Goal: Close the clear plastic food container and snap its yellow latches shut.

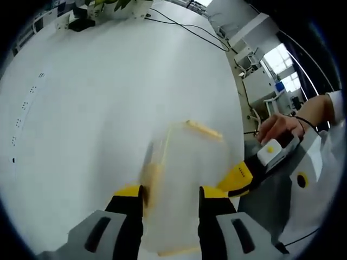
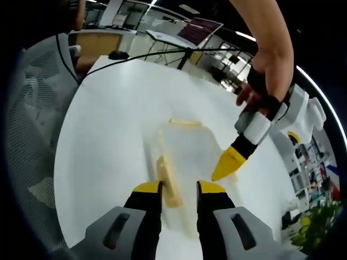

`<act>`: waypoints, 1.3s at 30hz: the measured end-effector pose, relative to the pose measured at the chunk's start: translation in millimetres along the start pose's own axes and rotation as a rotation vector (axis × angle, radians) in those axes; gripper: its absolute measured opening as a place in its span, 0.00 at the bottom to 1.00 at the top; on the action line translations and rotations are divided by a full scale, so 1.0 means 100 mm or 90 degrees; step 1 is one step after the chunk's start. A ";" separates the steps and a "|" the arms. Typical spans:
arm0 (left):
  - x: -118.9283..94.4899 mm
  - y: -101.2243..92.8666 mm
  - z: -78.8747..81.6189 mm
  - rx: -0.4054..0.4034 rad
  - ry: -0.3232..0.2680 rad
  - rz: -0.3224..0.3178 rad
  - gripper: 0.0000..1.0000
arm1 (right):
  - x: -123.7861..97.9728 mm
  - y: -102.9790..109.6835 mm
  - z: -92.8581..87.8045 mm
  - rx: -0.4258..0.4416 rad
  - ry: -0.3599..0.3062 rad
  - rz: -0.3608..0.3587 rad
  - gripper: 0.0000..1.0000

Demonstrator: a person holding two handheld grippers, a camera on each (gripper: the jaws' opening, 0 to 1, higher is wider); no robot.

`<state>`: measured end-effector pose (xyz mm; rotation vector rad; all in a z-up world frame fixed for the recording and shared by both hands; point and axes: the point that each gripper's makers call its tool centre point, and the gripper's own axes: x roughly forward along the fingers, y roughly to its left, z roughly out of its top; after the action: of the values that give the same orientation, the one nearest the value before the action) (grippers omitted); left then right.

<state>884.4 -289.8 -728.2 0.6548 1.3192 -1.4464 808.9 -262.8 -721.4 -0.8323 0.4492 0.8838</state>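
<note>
Two tools parted around clear container [image 1: 187, 179], left tool [image 1: 171, 197], right tool [image 2: 179, 189] straddling yellow latch [image 2: 169, 181]

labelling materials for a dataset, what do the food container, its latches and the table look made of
The clear rectangular food container looks like translucent, slightly frosted plastic: the white shows through it. Its yellow latches seem opaque matte plastic. The white table has a smooth, low-sheen surface, perhaps laminate; that is uncertain.

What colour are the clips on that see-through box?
Yellow latches, clearest in the right gripper view, on the clear container.
</note>
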 end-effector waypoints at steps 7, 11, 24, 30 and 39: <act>0.02 -0.02 -0.01 -0.008 0.009 -0.006 0.30 | 0.00 0.01 -0.01 -0.008 0.001 -0.005 0.20; 0.01 0.02 -0.05 -0.016 0.010 -0.015 0.30 | 0.01 0.00 -0.02 -0.020 0.003 -0.012 0.19; 0.03 0.03 -0.02 -0.017 0.001 -0.011 0.31 | 0.01 0.00 -0.01 -0.042 0.006 -0.024 0.18; 0.04 -0.06 -0.05 -0.039 -0.003 -0.016 0.33 | -0.01 0.05 -0.01 -0.057 -0.003 -0.008 0.24; -0.03 -0.07 -0.07 -0.042 -0.087 0.039 0.36 | 0.00 0.05 0.02 -0.041 0.002 0.016 0.28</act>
<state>877.2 -283.2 -724.3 0.5386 1.2248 -1.3672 805.3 -259.7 -722.6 -0.8882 0.4370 0.9248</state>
